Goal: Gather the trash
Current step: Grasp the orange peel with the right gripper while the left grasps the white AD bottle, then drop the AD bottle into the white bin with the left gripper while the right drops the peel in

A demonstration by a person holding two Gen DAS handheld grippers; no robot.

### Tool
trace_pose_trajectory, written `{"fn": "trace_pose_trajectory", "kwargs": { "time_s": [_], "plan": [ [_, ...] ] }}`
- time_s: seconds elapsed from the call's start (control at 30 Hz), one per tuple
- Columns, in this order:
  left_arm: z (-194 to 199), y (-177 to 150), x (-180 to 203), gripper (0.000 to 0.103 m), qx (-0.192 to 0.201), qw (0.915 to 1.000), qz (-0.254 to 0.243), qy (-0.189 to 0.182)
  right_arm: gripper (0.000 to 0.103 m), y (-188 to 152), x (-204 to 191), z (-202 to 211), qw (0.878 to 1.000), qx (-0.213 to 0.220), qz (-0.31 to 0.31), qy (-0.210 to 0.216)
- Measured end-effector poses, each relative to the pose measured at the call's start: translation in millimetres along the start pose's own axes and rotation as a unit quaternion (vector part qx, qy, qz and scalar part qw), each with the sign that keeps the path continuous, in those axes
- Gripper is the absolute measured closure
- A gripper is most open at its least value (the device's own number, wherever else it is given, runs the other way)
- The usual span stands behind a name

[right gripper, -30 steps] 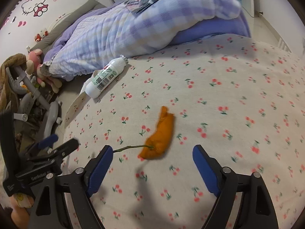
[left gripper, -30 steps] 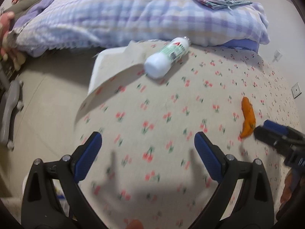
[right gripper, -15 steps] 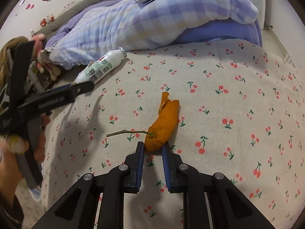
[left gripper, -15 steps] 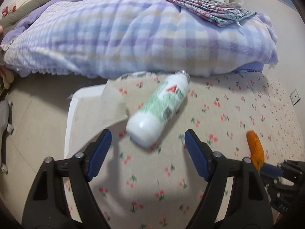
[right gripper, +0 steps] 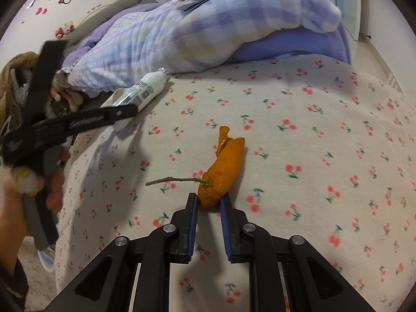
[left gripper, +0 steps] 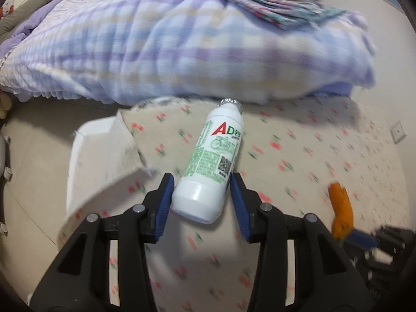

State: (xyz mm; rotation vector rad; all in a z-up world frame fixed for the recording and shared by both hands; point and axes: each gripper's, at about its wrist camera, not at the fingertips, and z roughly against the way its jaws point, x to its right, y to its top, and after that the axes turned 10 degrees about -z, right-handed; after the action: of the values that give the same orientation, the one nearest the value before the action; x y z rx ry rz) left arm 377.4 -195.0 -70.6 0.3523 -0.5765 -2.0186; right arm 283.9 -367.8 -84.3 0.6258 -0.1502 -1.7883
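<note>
- Left gripper straddles the base of the white bottle; its jaws stand apart, one pad just beside the base on the left, the other near the label on the right; contact is hard to judge, so I read it as not yet clamped
- Bottle lies on its side on the cherry-print sheet, cap toward the plaid quilt, close to the folded-back corner of the sheet
- Right gripper is closed on the near end of the orange peel; the peel rests on the sheet with its thin stem pointing left
- To do this well, the left jaws probably want to close squarely across the round body, a little further up than the base, since a smooth cylinder may squirt forward out of a pinch at its end
- Peel looks soft; I would lift it gently and straight up so it does not tear or slip from the narrow bite
</note>
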Motion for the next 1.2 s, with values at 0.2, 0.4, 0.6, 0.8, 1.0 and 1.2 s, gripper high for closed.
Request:
{"fn": "trace_pose_trajectory", "kwargs": {
  "time_s": [0.2, 0.4, 0.6, 0.8, 1.0, 1.2],
  "plan": [
    [36, -39, 19, 0.057, -0.010, 0.9996, -0.004, -0.026, 0.090, -7, 15, 19, 0.999, -0.017, -0.048, -0.011],
    [75, -80, 18, 0.063, -0.018, 0.9989, 0.016, -0.039, 0.091, -25, 24, 50, 0.996, -0.024, -0.087, -0.003],
    [99, -123, 11, 0.063, -0.034, 0.9964, 0.055, -0.056, 0.092, -54, 23, 81, 0.994, -0.029, -0.107, 0.002],
    [124, -163, 3, 0.063, -0.051, 0.9931, 0.089, -0.056, 0.093, -81, 7, 106, 0.995, -0.036, -0.089, 0.013],
    [148, -196, -18, 0.063, -0.050, 0.9886, 0.130, -0.057, 0.093, -106, -7, 107, 0.995, -0.047, -0.076, 0.044],
    [131, -224, -23, 0.063, -0.112, 0.9800, 0.135, -0.093, 0.045, -103, -1, 103, 0.994, -0.036, -0.093, 0.036]
  ]
}}
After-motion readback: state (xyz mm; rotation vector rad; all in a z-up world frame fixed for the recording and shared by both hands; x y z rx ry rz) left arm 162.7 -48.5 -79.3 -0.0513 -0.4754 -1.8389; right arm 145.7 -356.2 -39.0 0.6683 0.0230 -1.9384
